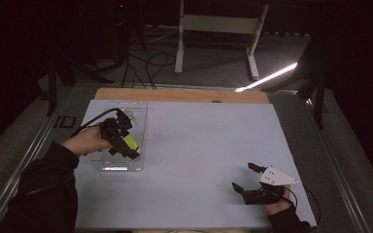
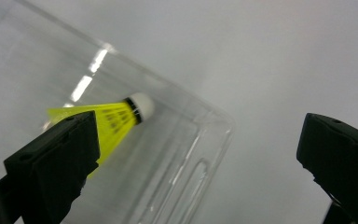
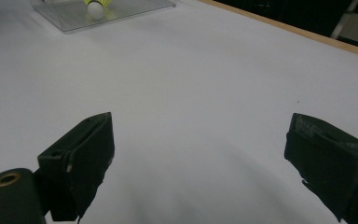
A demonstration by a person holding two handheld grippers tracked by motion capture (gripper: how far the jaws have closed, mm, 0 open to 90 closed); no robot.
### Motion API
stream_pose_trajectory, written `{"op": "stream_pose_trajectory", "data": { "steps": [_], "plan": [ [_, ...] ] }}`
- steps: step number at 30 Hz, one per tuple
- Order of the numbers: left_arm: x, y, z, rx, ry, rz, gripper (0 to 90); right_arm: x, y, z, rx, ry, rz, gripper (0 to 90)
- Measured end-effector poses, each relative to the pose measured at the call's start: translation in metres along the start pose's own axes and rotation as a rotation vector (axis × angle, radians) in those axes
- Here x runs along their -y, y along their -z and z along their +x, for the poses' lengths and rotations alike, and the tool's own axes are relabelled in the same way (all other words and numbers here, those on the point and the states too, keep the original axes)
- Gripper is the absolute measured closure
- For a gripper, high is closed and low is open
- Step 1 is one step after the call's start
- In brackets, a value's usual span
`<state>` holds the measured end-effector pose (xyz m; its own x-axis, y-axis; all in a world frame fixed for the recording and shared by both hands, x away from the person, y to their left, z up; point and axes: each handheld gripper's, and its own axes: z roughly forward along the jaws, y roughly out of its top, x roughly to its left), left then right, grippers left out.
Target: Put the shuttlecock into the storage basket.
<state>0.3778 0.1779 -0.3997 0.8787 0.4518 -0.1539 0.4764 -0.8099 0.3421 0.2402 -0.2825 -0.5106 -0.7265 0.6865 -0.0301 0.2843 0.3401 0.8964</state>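
Pale blue table (image 1: 194,145): yellow shuttlecock (image 2: 109,120) inside clear tray (image 1: 138,109) under spread left gripper (image 1: 121,138); right gripper (image 1: 245,177) spread, empty.

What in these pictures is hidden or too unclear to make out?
- Shuttlecock: its feather end is hidden behind a jaw in the left gripper view.
- Clear tray: the left gripper and hand cover its middle in the high view.
- Room beyond the table: too dark.

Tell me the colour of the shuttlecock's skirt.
Yellow, with a white cork tip; the shuttlecock shows best in the left gripper view.
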Motion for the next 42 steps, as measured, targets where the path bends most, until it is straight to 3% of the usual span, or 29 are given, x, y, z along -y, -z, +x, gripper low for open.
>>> {"op": "stream_pose_trajectory", "data": {
  "steps": [4,19,30,31,42],
  "plan": [
    [-0.008,0.0,-0.008,0.009,-0.034,-0.017,0.1,0.0,0.0,0.0,0.0,0.0,-0.002,8.3],
    [-0.033,-0.007,-0.025,0.03,-0.089,-0.09,0.1,0.0,0.001,0.0,-0.003,-0.004,-0.001,8.3],
    [-0.051,-0.026,-0.039,0.057,-0.126,-0.118,0.1,0.0,0.001,0.0,-0.005,-0.003,-0.004,8.4],
    [-0.054,-0.03,-0.041,0.077,-0.131,-0.13,0.1,0.0,0.001,0.0,-0.005,-0.001,-0.004,8.4],
    [-0.057,-0.048,-0.057,0.104,-0.165,-0.201,0.1,-0.001,0.002,0.001,-0.002,0.003,-0.003,8.4]
  ]
}}
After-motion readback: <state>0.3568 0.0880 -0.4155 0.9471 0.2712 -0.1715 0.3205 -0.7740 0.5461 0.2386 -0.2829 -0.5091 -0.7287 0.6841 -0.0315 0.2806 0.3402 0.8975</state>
